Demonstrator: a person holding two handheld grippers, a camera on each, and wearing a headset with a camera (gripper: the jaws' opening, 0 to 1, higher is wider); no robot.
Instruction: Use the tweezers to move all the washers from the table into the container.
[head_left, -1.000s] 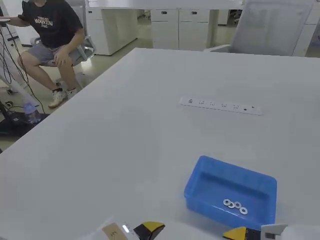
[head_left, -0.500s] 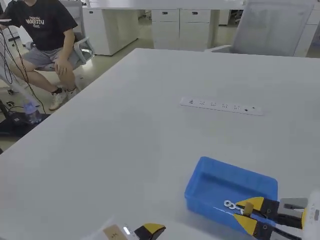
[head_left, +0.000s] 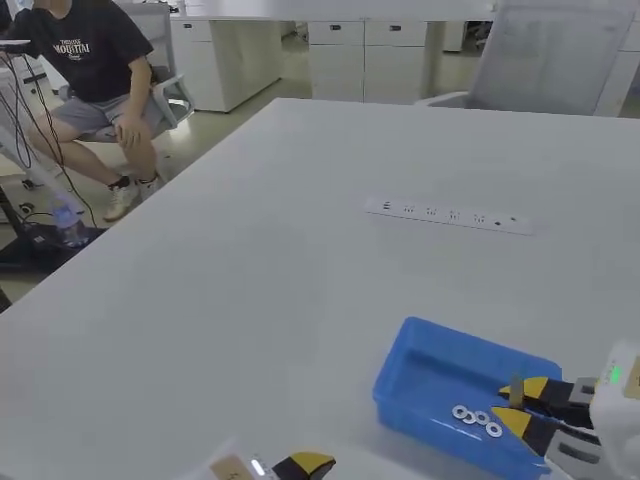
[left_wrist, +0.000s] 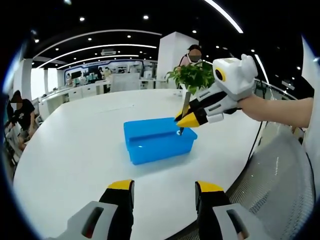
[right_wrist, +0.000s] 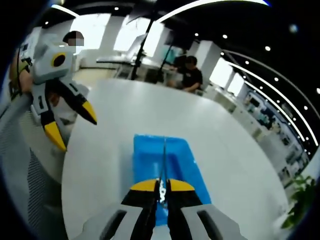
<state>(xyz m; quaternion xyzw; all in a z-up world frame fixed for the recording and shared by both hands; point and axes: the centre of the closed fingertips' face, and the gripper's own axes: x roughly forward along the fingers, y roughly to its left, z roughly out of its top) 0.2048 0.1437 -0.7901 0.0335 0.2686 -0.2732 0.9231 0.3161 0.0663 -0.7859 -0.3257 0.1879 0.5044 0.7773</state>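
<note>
A blue container (head_left: 440, 362) stands on the white table near its front edge, with three washers (head_left: 476, 418) lying in a row inside. My right gripper (head_left: 522, 404) hovers at the container's right end, shut on thin metal tweezers (right_wrist: 164, 159) that point down into the container (right_wrist: 175, 161). In the left gripper view the tweezers' tip (left_wrist: 181, 131) sits just above the container's (left_wrist: 150, 142) far right corner, under the right gripper (left_wrist: 197, 114). My left gripper (left_wrist: 162, 192) is open and holds nothing, low at the table's front edge (head_left: 305, 465).
A white power strip (head_left: 448, 216) lies across the middle of the table. A person sits on a chair (head_left: 100, 70) off the table's far left corner, beside cables and a bottle on the floor. A grey chair back (head_left: 560, 55) stands behind the table.
My right gripper has risen from the bottom edge and now hovers at the container's right end. The three washers stay in place. The left gripper has barely moved.
</note>
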